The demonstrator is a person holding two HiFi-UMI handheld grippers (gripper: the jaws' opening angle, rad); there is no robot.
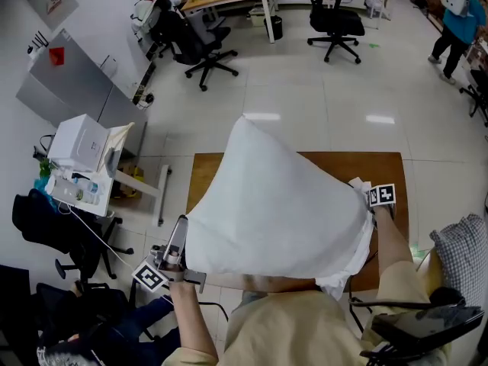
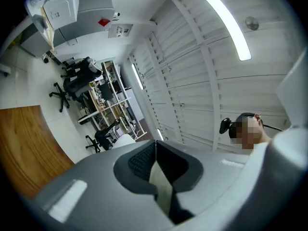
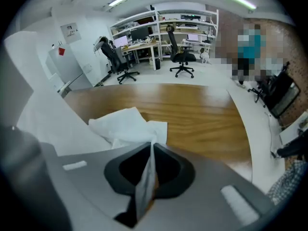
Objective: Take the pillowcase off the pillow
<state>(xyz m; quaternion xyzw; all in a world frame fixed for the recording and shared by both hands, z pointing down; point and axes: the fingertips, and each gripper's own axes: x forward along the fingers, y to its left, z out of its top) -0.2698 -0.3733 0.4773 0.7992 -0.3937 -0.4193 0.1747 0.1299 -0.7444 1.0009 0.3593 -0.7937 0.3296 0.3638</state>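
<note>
A big white pillow in its pillowcase (image 1: 267,204) is held up over the brown wooden table (image 1: 374,166). At its lower left corner my left gripper (image 1: 181,231) is shut on an edge of the pillowcase. In the left gripper view a strip of white cloth (image 2: 161,186) sits pinched between the closed jaws (image 2: 155,148). At the pillow's right edge my right gripper (image 1: 366,191) is shut on a bunched fold of the pillowcase. The right gripper view shows the jaws (image 3: 152,150) closed on this fold (image 3: 126,126) just above the table (image 3: 192,109).
A white box (image 1: 76,143) stands on a small cart at the left. Office chairs (image 1: 194,40) and desks line the far side, and a person (image 1: 457,21) stands at the far right. A checked cushion (image 1: 461,254) and a dark chair (image 1: 419,326) lie near my right.
</note>
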